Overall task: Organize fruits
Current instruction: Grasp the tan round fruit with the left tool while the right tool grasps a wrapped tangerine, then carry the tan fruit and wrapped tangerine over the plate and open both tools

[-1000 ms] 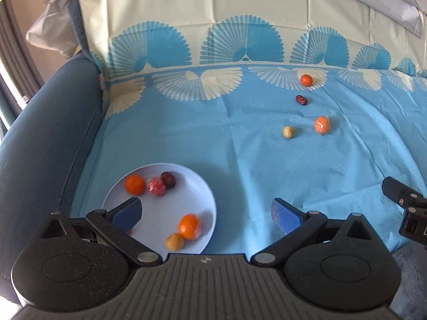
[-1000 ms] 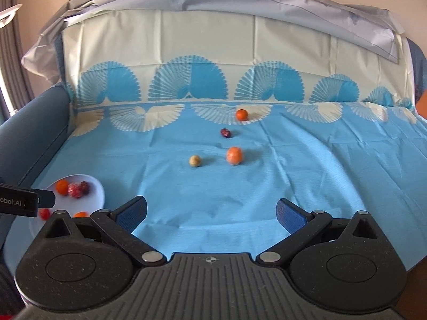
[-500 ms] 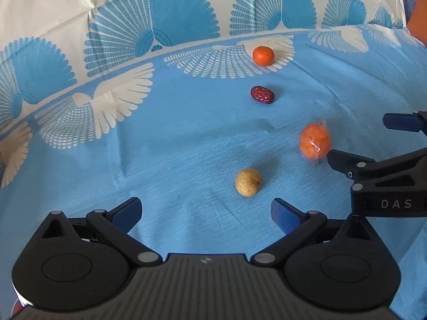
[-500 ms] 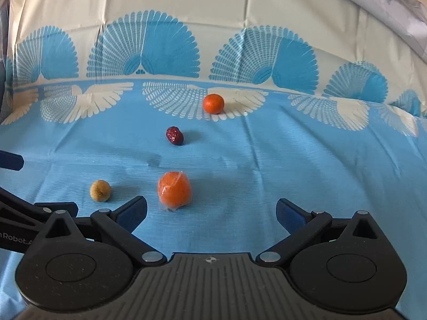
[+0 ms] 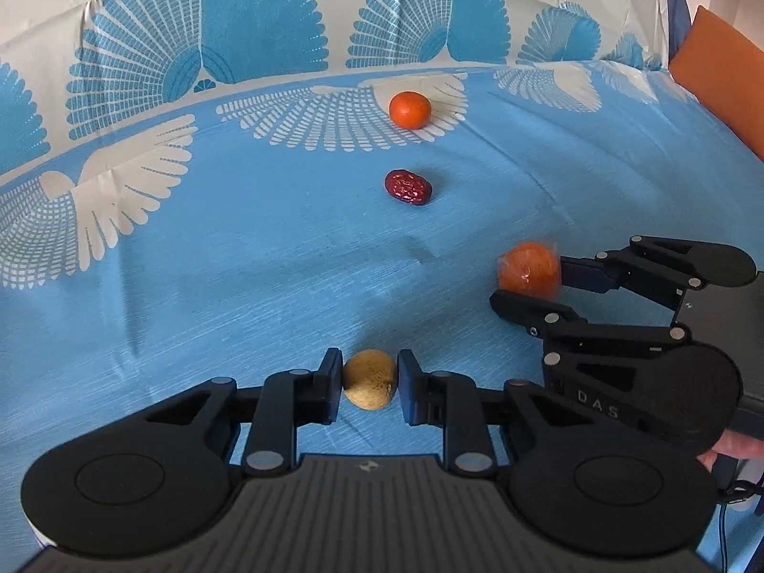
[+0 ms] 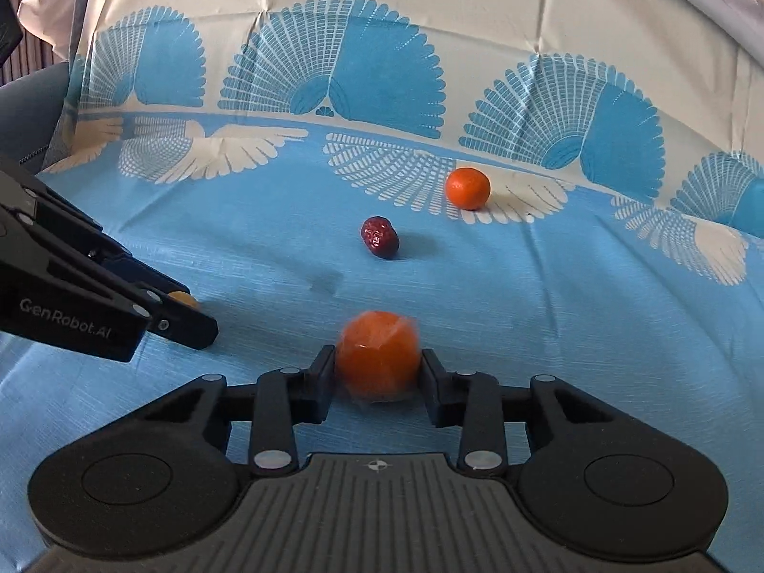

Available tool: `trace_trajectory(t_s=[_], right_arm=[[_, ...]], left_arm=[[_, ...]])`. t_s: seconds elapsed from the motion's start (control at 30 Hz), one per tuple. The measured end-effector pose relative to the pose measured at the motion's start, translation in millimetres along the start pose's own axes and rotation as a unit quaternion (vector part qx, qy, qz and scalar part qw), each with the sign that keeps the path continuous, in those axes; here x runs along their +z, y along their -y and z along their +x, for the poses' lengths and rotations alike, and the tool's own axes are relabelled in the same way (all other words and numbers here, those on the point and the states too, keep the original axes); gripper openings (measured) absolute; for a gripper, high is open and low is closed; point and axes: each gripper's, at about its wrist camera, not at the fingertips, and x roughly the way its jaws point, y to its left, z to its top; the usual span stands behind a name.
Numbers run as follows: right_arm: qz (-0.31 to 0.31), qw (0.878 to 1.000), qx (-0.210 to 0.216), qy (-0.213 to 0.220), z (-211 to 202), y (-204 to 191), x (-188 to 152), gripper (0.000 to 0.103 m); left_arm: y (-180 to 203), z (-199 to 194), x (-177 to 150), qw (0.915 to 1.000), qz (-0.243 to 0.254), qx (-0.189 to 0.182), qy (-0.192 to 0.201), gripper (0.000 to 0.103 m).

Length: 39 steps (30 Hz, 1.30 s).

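Note:
My left gripper (image 5: 370, 373) is shut on a small tan round fruit (image 5: 369, 387) that rests on the blue cloth (image 5: 238, 262). The jaws of my right gripper (image 6: 377, 364) are closing, and its pads touch both sides of an orange fruit in clear wrap (image 6: 377, 351). In the left wrist view the right gripper (image 5: 527, 284) sits to the right with that wrapped fruit (image 5: 527, 267). The left gripper (image 6: 191, 311) shows at the left of the right wrist view, the tan fruit (image 6: 184, 297) peeking out. Farther back lie a dark red date (image 5: 408, 186) and a small orange (image 5: 409, 110).
The cloth, printed with blue and white fans (image 6: 329, 71), runs up a backrest behind the fruit. An orange cushion (image 5: 721, 76) stands at the far right and a grey sofa arm (image 6: 28, 110) at the left. A person's fingertip (image 5: 730, 446) shows behind the right gripper.
Both grippers moved forward and down from the plate side to the loose fruit. The left jaws shut on the tan fruit and the right jaws came in on the wrapped orange fruit.

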Motion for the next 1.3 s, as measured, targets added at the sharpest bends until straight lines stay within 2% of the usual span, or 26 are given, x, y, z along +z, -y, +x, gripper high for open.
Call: trace_trajectory(t_s=[0.13, 0.23, 0.37, 0.57, 0.83, 1.07, 1.3], right_arm=[[0.038, 0.999, -0.019, 0.012, -25, 8, 9, 0.038], [0.057, 0.997, -0.03, 0.03, -63, 7, 16, 0.038], [0.079, 0.996, -0.014, 0.049, -125, -4, 23, 0.038], [0.07, 0.995, 0.035, 0.055, -215, -56, 17, 0.038], [0.033, 0.993, 0.105, 0.034, -307, -143, -2, 0.038], [-0.003, 0.987, 0.158, 0.019, -359, -205, -20, 0.038], [-0.053, 0.984, 0.173, 0.01, -390, -241, -36, 0.038]], left_arm=[[-2, -39, -1, 0.9996, -0.019, 0.02, 0.007, 0.026], [-1, -76, -6, 0.9991, -0.033, 0.027, -0.006, 0.026], [5, -131, -24, 0.9969, -0.044, 0.061, -0.023, 0.027], [3, -221, -72, 0.9906, -0.079, 0.101, -0.048, 0.027], [-4, -321, -150, 0.9825, -0.12, 0.133, -0.051, 0.027], [-11, -380, -214, 0.9748, -0.158, 0.15, -0.05, 0.027], [-15, -416, -252, 0.9688, -0.186, 0.159, -0.037, 0.027]])
